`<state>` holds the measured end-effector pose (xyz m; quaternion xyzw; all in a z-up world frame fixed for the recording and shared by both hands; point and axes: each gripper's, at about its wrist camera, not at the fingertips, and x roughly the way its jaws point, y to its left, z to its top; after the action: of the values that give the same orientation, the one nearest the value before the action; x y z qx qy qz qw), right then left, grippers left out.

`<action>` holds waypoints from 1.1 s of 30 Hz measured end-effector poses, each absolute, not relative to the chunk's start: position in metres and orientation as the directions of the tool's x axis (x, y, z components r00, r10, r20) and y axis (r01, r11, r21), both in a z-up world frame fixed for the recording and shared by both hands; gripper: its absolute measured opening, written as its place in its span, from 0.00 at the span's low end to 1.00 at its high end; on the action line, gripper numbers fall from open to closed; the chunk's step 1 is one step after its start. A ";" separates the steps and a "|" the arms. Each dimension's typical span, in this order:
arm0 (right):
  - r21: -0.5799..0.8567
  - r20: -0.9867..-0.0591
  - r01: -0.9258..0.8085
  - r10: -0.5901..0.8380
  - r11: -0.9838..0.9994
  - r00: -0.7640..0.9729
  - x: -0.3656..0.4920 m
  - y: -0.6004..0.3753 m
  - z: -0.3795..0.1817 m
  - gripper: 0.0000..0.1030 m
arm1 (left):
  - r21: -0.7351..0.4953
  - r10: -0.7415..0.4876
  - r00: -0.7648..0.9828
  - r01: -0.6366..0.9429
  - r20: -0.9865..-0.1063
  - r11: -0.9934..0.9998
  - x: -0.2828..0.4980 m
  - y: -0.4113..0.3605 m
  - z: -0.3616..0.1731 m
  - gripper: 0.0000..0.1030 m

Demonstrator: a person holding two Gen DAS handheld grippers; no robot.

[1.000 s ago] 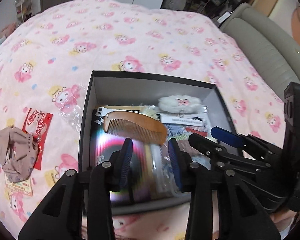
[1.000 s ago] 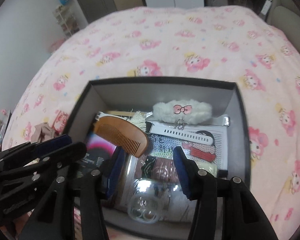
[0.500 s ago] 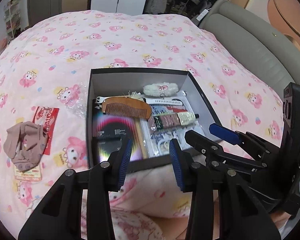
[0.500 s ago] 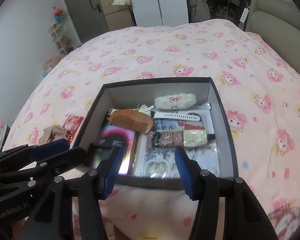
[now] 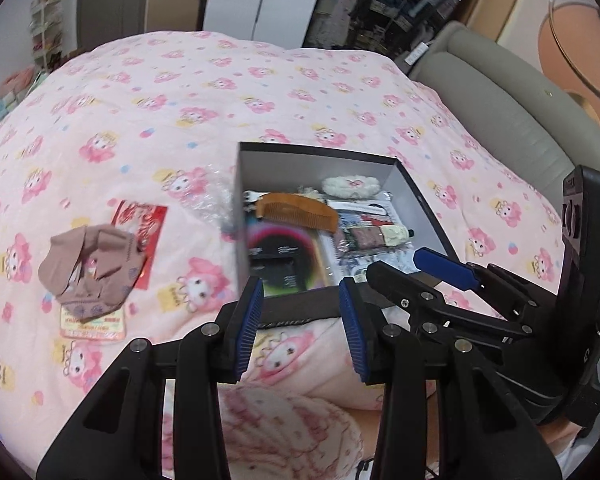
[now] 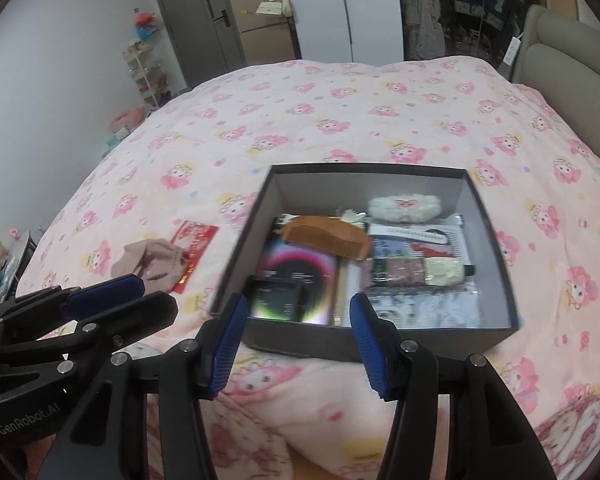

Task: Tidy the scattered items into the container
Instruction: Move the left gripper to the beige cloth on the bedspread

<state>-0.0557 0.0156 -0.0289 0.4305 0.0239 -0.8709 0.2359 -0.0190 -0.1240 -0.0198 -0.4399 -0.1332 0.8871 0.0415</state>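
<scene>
A black box (image 5: 312, 160) (image 6: 496, 256) sits on the pink bedspread, holding a wooden comb (image 5: 300, 212) (image 6: 328, 236), a fluffy white hair clip (image 6: 404, 208), a white strap, a dark packet and several small packs. Left of the box lie a beige sock (image 5: 92, 264) (image 6: 148, 264), a red packet (image 5: 144, 220) (image 6: 192, 240) and a clear plastic wrapper (image 5: 212, 200). My left gripper (image 5: 300, 320) is open and empty, near the box's front edge. My right gripper (image 6: 296, 332) is open and empty, also in front of the box.
The bed's grey padded headboard (image 5: 500, 96) runs along the right. A dark door (image 6: 196, 28), white wardrobe (image 6: 372, 8) and a shelf rack (image 6: 148, 72) stand beyond the bed. A folded ridge of bedspread (image 6: 300, 392) lies under both grippers.
Both grippers have pulled back and up from over the box's contents to in front of its near wall. The comb lies in the box. Both stay open.
</scene>
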 end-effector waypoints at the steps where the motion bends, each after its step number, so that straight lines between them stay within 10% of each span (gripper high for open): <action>1: 0.158 -0.761 0.445 -0.396 -0.881 -0.513 -0.053 0.010 -0.029 0.49 | -0.270 0.184 -0.611 0.050 -0.770 -0.962 -0.015 -0.130 -0.021 0.38; 33: 0.249 -0.913 0.679 -0.402 -0.691 -0.074 -0.091 -0.197 -0.144 0.49 | -0.463 0.155 -0.567 0.453 -0.809 -0.762 0.006 -0.355 -0.162 0.41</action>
<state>-0.0905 -0.1975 -0.1441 0.5683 0.1218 -0.7227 0.3740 0.0057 -0.3549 -0.1621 -0.4565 -0.3331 0.8200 -0.0907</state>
